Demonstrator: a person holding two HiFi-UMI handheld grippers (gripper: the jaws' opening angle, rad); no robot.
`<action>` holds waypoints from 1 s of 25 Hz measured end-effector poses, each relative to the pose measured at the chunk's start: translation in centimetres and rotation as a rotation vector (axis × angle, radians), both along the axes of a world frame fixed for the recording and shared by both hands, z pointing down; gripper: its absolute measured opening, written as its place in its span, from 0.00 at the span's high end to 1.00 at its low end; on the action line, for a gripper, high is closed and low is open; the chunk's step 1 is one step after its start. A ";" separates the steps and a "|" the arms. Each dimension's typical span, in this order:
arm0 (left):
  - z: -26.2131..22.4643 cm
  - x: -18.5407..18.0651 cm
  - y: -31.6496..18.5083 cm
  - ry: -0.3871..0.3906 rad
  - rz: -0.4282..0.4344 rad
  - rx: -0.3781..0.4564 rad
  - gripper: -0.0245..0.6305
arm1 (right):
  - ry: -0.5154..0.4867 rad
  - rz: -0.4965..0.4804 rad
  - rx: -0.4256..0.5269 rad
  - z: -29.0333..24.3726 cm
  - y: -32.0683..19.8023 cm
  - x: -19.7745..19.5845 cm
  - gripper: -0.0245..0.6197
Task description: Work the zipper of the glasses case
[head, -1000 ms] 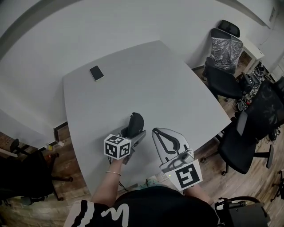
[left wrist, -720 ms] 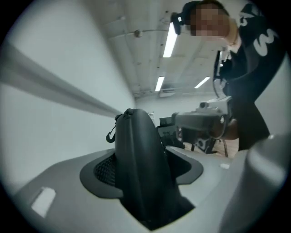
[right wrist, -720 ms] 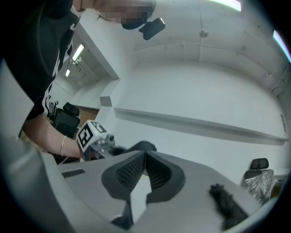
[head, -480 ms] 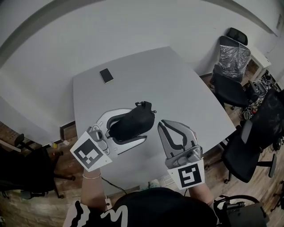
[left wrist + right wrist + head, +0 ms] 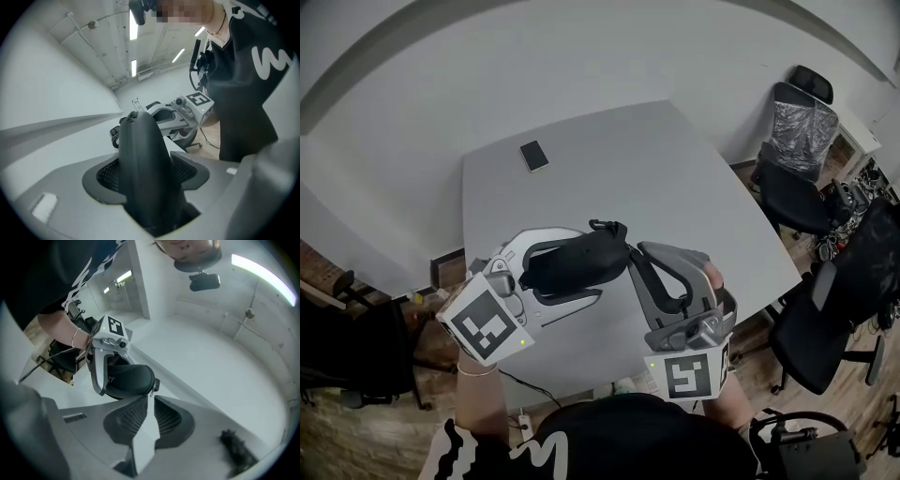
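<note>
The black glasses case [image 5: 577,261] hangs above the grey worktop [image 5: 628,159], pinched across its body by the left tongs [image 5: 146,176], which present its zipper pull [image 5: 152,384] toward the right tongs [image 5: 147,400]. Those sit just short of the pull, almost pressed together with only a slim gap and nothing in it, lined up, I'd judge, to nip it.

We see matt grey plastic on the left gripper [image 5: 592,264] and right gripper [image 5: 637,255], each with 2 rough meshed black pads [image 5: 132,417]; between the left jaws, the glasses case [image 5: 567,264] looks smooth, matt black.
</note>
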State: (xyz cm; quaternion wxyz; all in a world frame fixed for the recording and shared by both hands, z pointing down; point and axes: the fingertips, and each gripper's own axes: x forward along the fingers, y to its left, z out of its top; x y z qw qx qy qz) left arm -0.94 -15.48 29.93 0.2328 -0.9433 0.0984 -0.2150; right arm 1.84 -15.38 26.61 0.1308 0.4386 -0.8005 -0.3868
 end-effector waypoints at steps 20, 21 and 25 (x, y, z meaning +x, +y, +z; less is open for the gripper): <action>1.5 -2.3 0.5 -0.225 -0.015 -0.007 0.49 | 0.191 -0.037 0.108 -0.3 0.4 -1.2 0.95; 1.8 -2.3 0.3 -0.225 -0.020 -0.013 0.49 | 0.190 -0.047 0.113 -0.2 0.4 -1.4 0.95; 2.3 -2.3 0.2 -0.175 -0.016 -0.051 0.50 | 0.159 -0.067 0.109 -0.1 0.4 -1.6 0.95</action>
